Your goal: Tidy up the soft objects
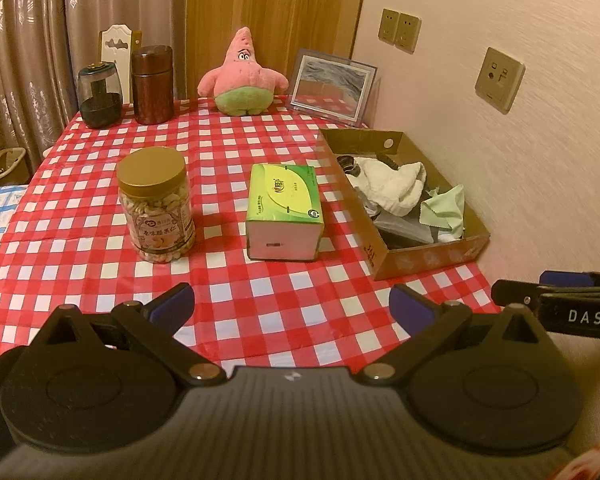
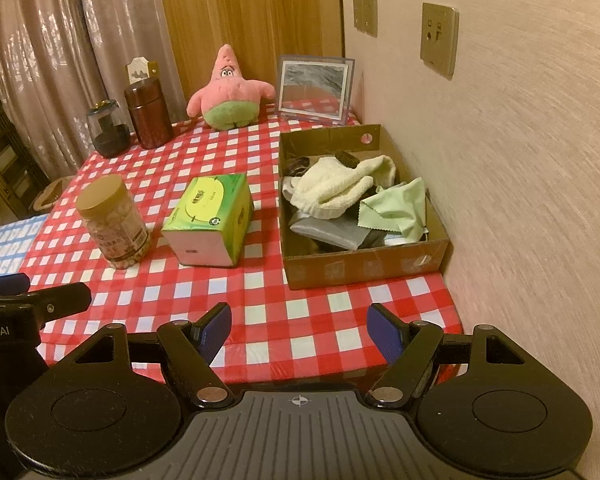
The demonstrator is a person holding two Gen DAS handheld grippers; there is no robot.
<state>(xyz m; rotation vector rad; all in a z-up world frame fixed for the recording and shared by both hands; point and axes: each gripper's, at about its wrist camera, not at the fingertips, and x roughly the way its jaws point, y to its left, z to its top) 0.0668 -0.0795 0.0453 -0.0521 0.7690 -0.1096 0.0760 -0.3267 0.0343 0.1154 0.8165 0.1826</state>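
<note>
I held a gripper in each hand, side by side over the near edge of a table under a red and white checked cloth, both tilted down and forward. My left gripper had its jaws spread, nothing between them. My right gripper was spread too, and empty.

From left to right ahead of me stood a jar of nuts, then a green tissue box, then a shallow cardboard box against the right wall. Its long axis ran near to far. In it lay a cream towel toward the middle, a pale green cloth on its right, and dark items I could not make out.

Far off, at the back edge, sat a pink plush star, upright, well apart from both grippers.

The cardboard box lay ahead and slightly right of my right gripper, so I judged that hand nearer to the soft things.
</note>
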